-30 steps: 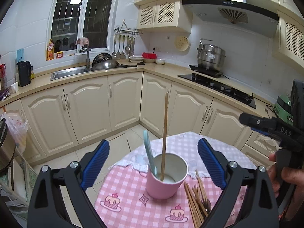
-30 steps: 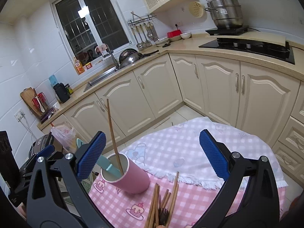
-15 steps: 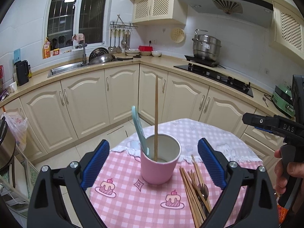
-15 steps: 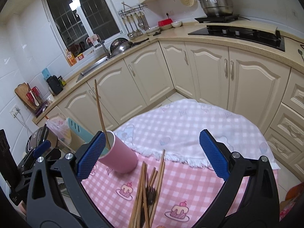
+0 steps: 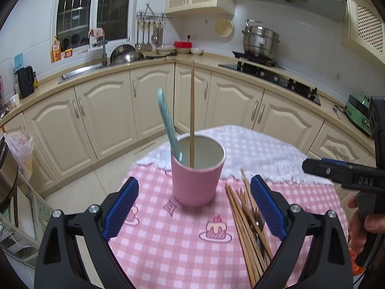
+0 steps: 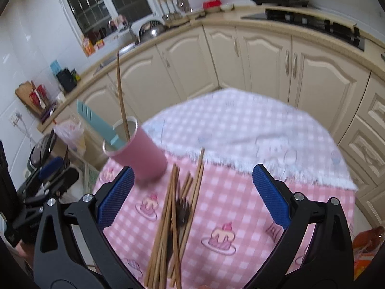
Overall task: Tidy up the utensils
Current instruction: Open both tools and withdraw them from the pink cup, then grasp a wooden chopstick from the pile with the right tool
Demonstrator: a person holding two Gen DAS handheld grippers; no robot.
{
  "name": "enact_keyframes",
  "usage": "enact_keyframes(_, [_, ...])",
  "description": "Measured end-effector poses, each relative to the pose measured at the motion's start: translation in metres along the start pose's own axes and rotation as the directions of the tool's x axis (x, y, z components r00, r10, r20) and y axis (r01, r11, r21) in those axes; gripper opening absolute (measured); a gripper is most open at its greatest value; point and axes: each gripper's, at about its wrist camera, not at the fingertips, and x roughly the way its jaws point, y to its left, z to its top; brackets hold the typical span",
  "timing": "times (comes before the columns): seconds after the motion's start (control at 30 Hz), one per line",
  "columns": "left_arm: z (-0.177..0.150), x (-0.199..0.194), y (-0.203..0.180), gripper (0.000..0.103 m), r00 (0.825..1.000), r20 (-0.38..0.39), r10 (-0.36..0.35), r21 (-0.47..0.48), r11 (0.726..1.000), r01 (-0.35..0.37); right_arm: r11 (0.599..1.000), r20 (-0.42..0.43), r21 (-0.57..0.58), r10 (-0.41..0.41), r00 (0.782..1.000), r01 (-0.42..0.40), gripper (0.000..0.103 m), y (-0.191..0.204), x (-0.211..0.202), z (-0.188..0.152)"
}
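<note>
A pink cup (image 5: pixel 196 180) (image 6: pixel 139 154) stands on the pink checked tablecloth (image 5: pixel 168 240) (image 6: pixel 240 204). It holds a teal spatula (image 5: pixel 167 122) (image 6: pixel 96 122) and one wooden chopstick (image 5: pixel 192 110) (image 6: pixel 121 96). Several loose chopsticks (image 5: pixel 247 228) (image 6: pixel 175 216) lie in a bundle right of the cup, with a dark metal utensil (image 5: pixel 257 219) (image 6: pixel 182 210) among them. My left gripper (image 5: pixel 195 209) is open, just short of the cup. My right gripper (image 6: pixel 192 197) is open above the chopstick bundle and also shows at the right edge of the left wrist view (image 5: pixel 341 173).
The round table's far half carries a white checked cloth (image 5: pixel 252 144) (image 6: pixel 240 125). Cream cabinets (image 5: pixel 108 115), a sink (image 5: pixel 79 71) and a hob with a steel pot (image 5: pixel 259 39) run along the far walls. A plastic bag (image 5: pixel 19 149) hangs at the left.
Both grippers drew back and tilted down toward the table. The cup now sits nearer the left gripper's fingers, and the chopstick bundle moved to the middle of the right wrist view. Both stay open.
</note>
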Motion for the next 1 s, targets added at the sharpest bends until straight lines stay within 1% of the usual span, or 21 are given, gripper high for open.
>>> enact_keyframes(0.23, [-0.021,0.015,-0.012,0.092,0.998,-0.065,0.012,0.033,0.999,-0.009,0.999,-0.119,-0.048,0.001,0.993,-0.007,0.096,0.003,0.025,-0.028])
enact_keyframes(0.27, [-0.024,0.018,-0.014,0.092,0.997,-0.076,0.013,0.035,0.999,-0.011,0.999,-0.135,-0.053,0.004,0.991,-0.011,0.094,0.003,0.028,-0.032])
enact_keyframes(0.33, [-0.031,0.023,-0.016,0.092,0.995,-0.098,0.014,0.038,0.999,-0.010,0.998,-0.177,-0.057,0.018,0.984,-0.028,0.080,0.005,0.037,-0.039])
enact_keyframes(0.37, [-0.034,0.025,-0.017,0.092,0.994,-0.110,0.015,0.041,0.999,-0.011,0.998,-0.195,-0.060,0.023,0.981,-0.035,0.076,0.006,0.041,-0.042])
enact_keyframes(0.4, [-0.036,0.027,-0.016,0.092,0.993,-0.118,0.018,0.043,0.999,-0.013,0.997,-0.213,-0.064,0.026,0.977,-0.040,0.068,0.007,0.045,-0.045])
enact_keyframes(0.43, [-0.038,0.029,-0.017,0.092,0.991,-0.130,0.022,0.045,0.999,-0.016,0.997,-0.233,-0.066,0.031,0.972,-0.048,0.059,0.008,0.049,-0.049])
enact_keyframes(0.47, [-0.040,0.031,-0.017,0.092,0.990,-0.137,0.024,0.046,0.999,-0.017,0.996,-0.248,-0.063,0.042,0.968,-0.060,0.054,0.008,0.053,-0.052])
enact_keyframes(0.53, [-0.045,0.037,-0.017,0.092,0.987,-0.161,0.029,0.047,0.999,-0.021,0.994,-0.276,-0.058,0.071,0.958,-0.090,0.040,0.010,0.058,-0.057])
enact_keyframes(0.6, [-0.049,0.041,-0.017,0.092,0.983,-0.182,0.036,0.049,0.998,-0.027,0.992,-0.299,-0.058,0.092,0.950,-0.114,0.035,0.013,0.063,-0.060])
enact_keyframes(0.67, [-0.054,0.045,-0.017,0.092,0.979,-0.199,0.038,0.047,0.998,-0.029,0.989,-0.312,-0.057,0.113,0.943,-0.137,0.034,0.017,0.065,-0.063])
enact_keyframes(0.77, [-0.057,0.049,-0.018,0.092,0.977,-0.211,0.036,0.047,0.999,-0.027,0.988,-0.332,-0.068,0.109,0.937,-0.140,0.030,0.021,0.071,-0.066])
enact_keyframes(0.83, [-0.060,0.051,-0.020,0.092,0.975,-0.219,0.032,0.052,0.998,-0.021,0.988,-0.340,-0.076,0.098,0.935,-0.131,0.021,0.022,0.074,-0.068])
enact_keyframes(0.9, [-0.061,0.053,-0.023,0.092,0.974,-0.226,0.028,0.059,0.998,-0.015,0.989,-0.342,-0.073,0.098,0.935,-0.130,0.015,0.020,0.075,-0.068])
enact_keyframes(1.0, [-0.065,0.057,-0.028,0.092,0.970,-0.242,0.022,0.072,0.997,-0.005,0.989,-0.334,-0.066,0.100,0.937,-0.129,0.011,0.015,0.071,-0.068])
